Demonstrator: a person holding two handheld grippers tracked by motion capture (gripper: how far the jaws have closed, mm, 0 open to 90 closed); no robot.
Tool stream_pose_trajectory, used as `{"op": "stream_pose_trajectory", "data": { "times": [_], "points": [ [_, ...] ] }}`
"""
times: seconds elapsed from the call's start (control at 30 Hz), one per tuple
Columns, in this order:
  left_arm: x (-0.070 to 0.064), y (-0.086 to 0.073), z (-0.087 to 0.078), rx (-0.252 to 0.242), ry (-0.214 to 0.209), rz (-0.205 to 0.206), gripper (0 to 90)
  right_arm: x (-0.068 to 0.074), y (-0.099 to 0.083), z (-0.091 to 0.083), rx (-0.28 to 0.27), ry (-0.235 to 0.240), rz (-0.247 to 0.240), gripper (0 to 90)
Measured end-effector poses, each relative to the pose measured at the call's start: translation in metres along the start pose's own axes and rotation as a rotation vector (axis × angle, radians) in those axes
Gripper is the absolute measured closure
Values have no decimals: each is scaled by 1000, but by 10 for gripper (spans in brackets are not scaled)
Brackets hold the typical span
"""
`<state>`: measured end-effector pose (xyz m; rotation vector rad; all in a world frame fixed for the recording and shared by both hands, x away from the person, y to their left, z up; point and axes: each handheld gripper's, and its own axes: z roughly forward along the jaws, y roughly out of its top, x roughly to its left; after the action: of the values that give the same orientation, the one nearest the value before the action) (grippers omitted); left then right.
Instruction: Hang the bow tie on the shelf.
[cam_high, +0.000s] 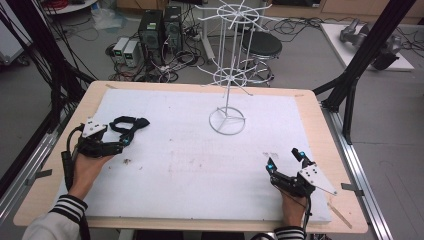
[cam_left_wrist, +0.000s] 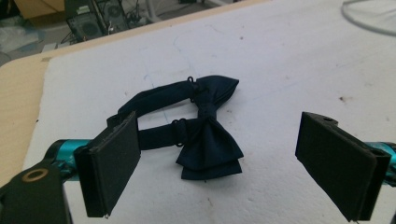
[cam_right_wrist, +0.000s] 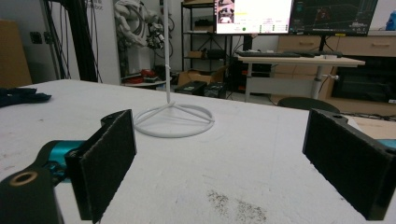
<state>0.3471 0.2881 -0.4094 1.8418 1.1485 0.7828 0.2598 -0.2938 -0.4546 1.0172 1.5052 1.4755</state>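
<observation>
The bench carries a white foam sheet with a white wire rack standing at its far centre. The dark bow tie lies flat at the left edge, just ahead of the left tongs, wide open and empty. The right tongs rest wide open, empty, well apart. Risk: the limp strap could slip or snag a rack arm.
</observation>
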Motion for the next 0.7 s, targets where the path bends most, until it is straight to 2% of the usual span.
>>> {"op": "stream_pose_trajectory", "data": {
  "times": [0.07, 0.1, 0.13, 0.23, 0.27, 0.33, 0.37, 0.7],
  "points": [
    [0, 1, 2, 17, 0, 4, 144, 0, 0, 0, 0, 1, -1, 88],
    [0, 3, 5, 48, 5, 12, 144, 0, 0, 0, 0, 0, 0, 88],
    [0, 3, 5, 48, 5, 12, 144, 0, 0, 0, 0, 0, 0, 88],
    [1, 5, 10, 99, -1, 17, 148, 0, 0, 0, -1, -1, 3, 88],
    [1, 6, 13, 137, -9, 10, 148, 0, 0, 0, 0, -1, 4, 88],
    [1, 7, 15, 155, -9, 16, 149, 0, 0, 0, -1, -2, 5, 88],
    [1, 7, 18, 182, -7, 22, 149, 0, 0, 0, 0, -3, 7, 88],
    [-2, 6, 32, 270, -21, 24, 168, 0, 0, 0, 0, -3, 8, 88]
  ]
}}
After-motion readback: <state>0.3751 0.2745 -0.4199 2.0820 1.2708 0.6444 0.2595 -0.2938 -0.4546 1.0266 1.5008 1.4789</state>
